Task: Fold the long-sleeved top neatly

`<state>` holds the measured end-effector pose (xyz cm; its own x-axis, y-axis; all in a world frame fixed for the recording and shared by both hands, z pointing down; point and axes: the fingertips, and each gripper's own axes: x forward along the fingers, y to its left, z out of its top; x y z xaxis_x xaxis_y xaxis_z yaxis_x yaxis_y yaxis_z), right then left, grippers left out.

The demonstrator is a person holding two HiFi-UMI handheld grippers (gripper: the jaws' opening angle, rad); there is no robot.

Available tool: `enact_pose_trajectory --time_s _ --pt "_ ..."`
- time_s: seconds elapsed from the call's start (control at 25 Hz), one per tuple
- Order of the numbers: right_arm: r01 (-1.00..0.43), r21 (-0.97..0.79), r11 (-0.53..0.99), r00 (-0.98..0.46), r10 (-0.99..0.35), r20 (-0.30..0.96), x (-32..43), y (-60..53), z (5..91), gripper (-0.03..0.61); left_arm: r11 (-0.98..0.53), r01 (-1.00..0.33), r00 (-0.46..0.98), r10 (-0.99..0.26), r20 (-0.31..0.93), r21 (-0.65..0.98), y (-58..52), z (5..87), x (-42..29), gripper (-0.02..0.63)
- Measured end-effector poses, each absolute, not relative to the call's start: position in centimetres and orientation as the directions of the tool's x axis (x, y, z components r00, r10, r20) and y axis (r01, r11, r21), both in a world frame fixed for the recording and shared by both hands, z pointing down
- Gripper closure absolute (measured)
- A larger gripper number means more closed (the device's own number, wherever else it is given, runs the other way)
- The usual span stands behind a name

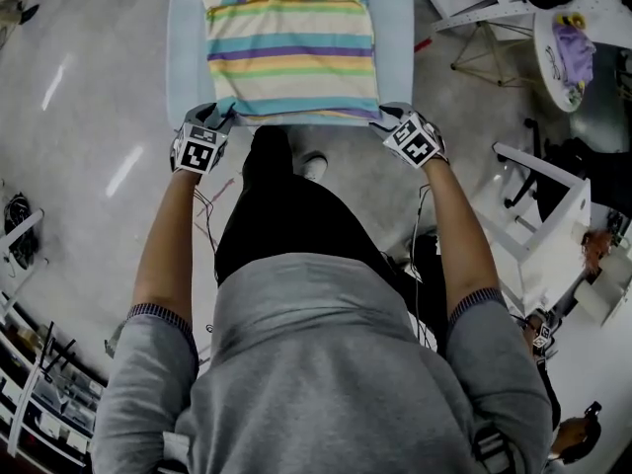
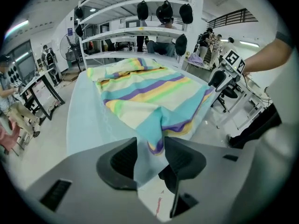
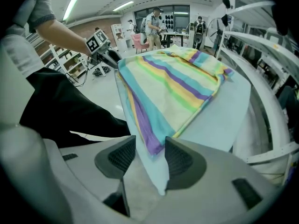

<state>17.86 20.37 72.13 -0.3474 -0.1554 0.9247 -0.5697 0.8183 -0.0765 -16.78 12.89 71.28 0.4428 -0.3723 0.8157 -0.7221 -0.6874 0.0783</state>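
top location: the long-sleeved top (image 1: 291, 47), striped, lies flat on the pale blue table (image 1: 186, 57) straight in front of the person, with its near edge at the table's near end.
long axis: runs straight away from the person. The hem is nearest and the far end is cut off at the top of the head view. No sleeve shows sticking out at either side.
left gripper: the left gripper (image 1: 217, 117) is at the hem's left corner.
right gripper: the right gripper (image 1: 385, 117) is at the hem's right corner, on the same edge and roughly level with the left one.
nearer hand: neither. Each sits on its own corner, and the whole top lies beyond the fingertips.
left fingers: partly apart, closed on a bunch of fabric made of the teal-and-purple hem corner plus a pale blue layer. The bunch fills the gap and the pads (image 2: 182, 160) touch it on both sides, so it reads as a grip.
right fingers: much the same gap, clamped on the purple-edged hem corner, with a pale blue layer hanging below the jaws.
pale blue layer: cannot tell whether it is the top's inner side or a table cover caught along with it.
step (judged): both corners gripped, lengthwise fold about to start.
next move (judged): lift both corners together and carry them away along the long axis, keeping them level so the hem lands square.
risk (judged): if the cover is pinched too, it drags along with the top.
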Motion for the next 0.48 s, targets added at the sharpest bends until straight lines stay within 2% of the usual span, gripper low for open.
enact_pose_trajectory --time_s 0.12,0.16,0.2,0.36,0.48 --pt "-0.579 -0.076 0.812 -0.335 -0.151 0.93 17.8 20.4 73.1 0.374 -0.69 -0.721 0.432 -0.376 0.819 0.063 12.7 72.0 -16.9 0.484" --pt "-0.584 -0.067 0.809 -0.326 -0.158 0.932 18.0 20.2 73.2 0.403 -0.691 -0.721 0.431 -0.38 0.818 0.059 12.7 72.0 -17.0 0.541" --pt "-0.592 -0.057 0.804 -0.318 -0.168 0.933 18.2 20.0 73.2 0.431 -0.688 -0.723 0.432 -0.383 0.817 0.059 12.7 71.8 -17.1 0.565" --pt "-0.642 -0.047 0.766 -0.322 -0.213 0.923 18.9 19.1 72.4 0.518 -0.666 -0.742 0.436 -0.384 0.814 0.083 13.6 70.3 -18.6 0.569" --pt "-0.663 -0.038 0.747 -0.333 -0.25 0.909 19.4 18.9 71.4 0.526 -0.646 -0.752 0.46 -0.369 0.808 0.133 14.9 69.3 -19.6 0.569"
